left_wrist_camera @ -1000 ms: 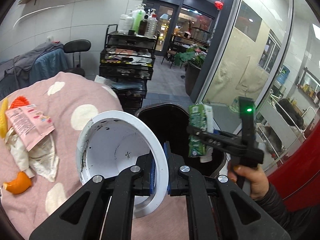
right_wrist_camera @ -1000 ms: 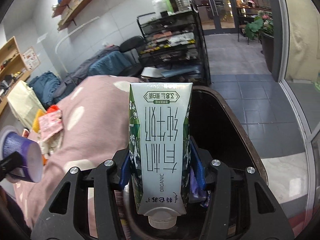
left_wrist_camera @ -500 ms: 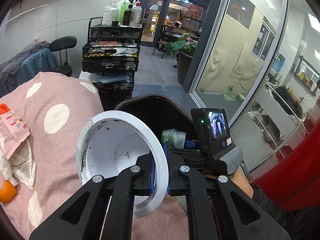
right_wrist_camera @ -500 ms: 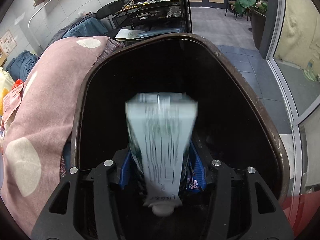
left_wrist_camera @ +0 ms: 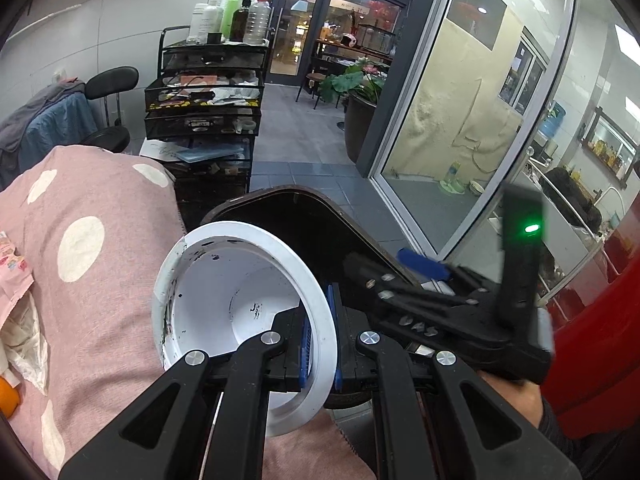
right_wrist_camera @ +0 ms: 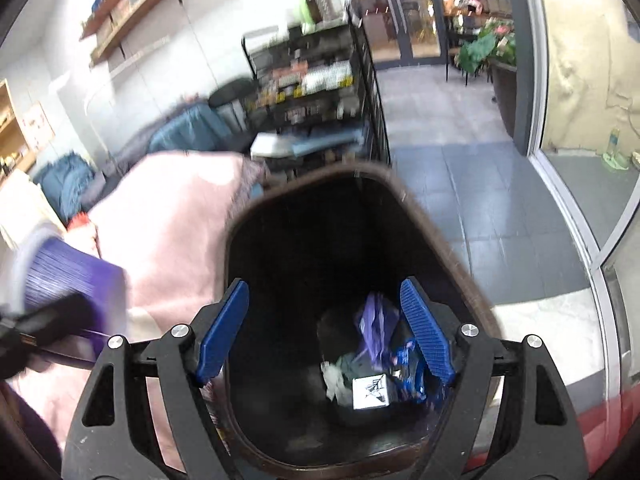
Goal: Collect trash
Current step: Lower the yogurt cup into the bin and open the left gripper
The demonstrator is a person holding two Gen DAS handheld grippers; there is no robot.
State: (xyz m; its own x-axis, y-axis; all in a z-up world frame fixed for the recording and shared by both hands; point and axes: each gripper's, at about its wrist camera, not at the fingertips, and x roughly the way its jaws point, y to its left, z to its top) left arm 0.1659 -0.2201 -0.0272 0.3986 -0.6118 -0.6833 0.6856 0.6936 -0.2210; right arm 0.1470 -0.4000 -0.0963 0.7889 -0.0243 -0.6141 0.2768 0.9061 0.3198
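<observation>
My left gripper (left_wrist_camera: 319, 340) is shut on the rim of a white paper cup (left_wrist_camera: 224, 292), mouth facing the camera, held beside the dark trash bin (left_wrist_camera: 320, 208). The cup's purple outside shows in the right wrist view (right_wrist_camera: 60, 276). My right gripper (right_wrist_camera: 324, 332) is open and empty above the bin (right_wrist_camera: 460, 264); it also shows in the left wrist view (left_wrist_camera: 400, 276). The milk carton (right_wrist_camera: 370, 392) lies at the bin's bottom among purple and blue wrappers (right_wrist_camera: 376, 328).
A pink spotted cloth (left_wrist_camera: 92, 216) covers the table left of the bin, with a pink packet (left_wrist_camera: 12, 264), crumpled tissue (left_wrist_camera: 24, 344) and orange peel (left_wrist_camera: 8, 396) at its left edge. A black wire cart (left_wrist_camera: 208, 108) stands behind. A glass wall (left_wrist_camera: 460, 120) is on the right.
My right gripper carried the milk carton down over the bin, opened and let it go; the carton now lies inside. The left gripper kept hold of the cup and shifted little.
</observation>
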